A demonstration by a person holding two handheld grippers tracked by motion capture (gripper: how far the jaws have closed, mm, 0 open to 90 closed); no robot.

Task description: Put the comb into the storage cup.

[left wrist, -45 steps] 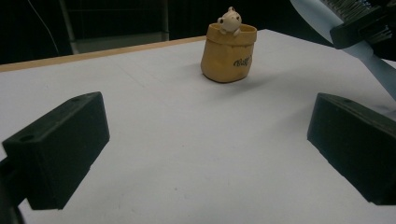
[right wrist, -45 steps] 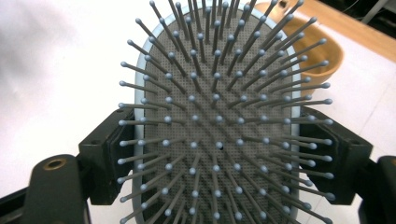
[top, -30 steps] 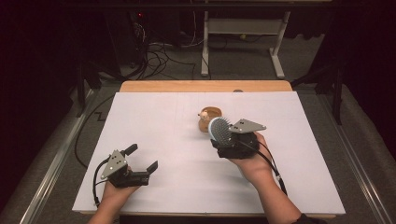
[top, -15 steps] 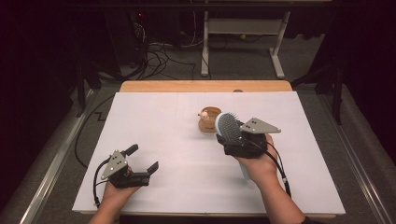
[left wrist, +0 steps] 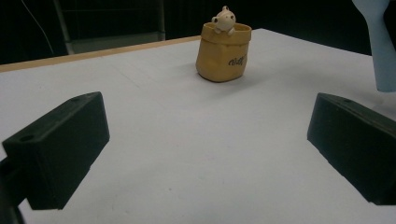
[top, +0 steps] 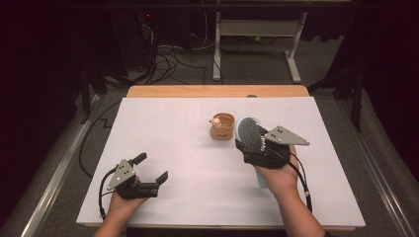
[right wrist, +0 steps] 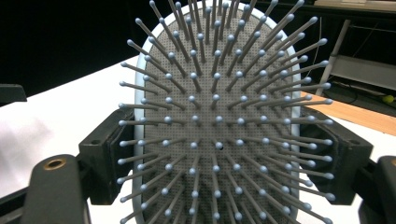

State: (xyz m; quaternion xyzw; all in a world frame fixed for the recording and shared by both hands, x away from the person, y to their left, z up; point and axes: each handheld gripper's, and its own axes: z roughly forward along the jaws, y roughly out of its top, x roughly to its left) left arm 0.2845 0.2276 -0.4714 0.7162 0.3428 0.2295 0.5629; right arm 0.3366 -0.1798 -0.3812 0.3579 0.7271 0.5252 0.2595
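Beside the pouch (top: 222,127), the right claw (top: 253,146) has carried the hairbrush (top: 250,132) rightward.

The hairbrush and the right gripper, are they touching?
Touching. The right gripper view shows the hairbrush head clamped at both edges by the right gripper jaws, with no gap.

Yellow pouch (left wrist: 223,53) between parted jaws

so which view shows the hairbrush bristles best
The right gripper view: the hairbrush faces the camera there, each bristle distinct, its head clamped at the sides between the right gripper's jaws. The high view shows it small and tilted beside the yellow pouch. The left gripper view catches just its pale blue handle at the top right.
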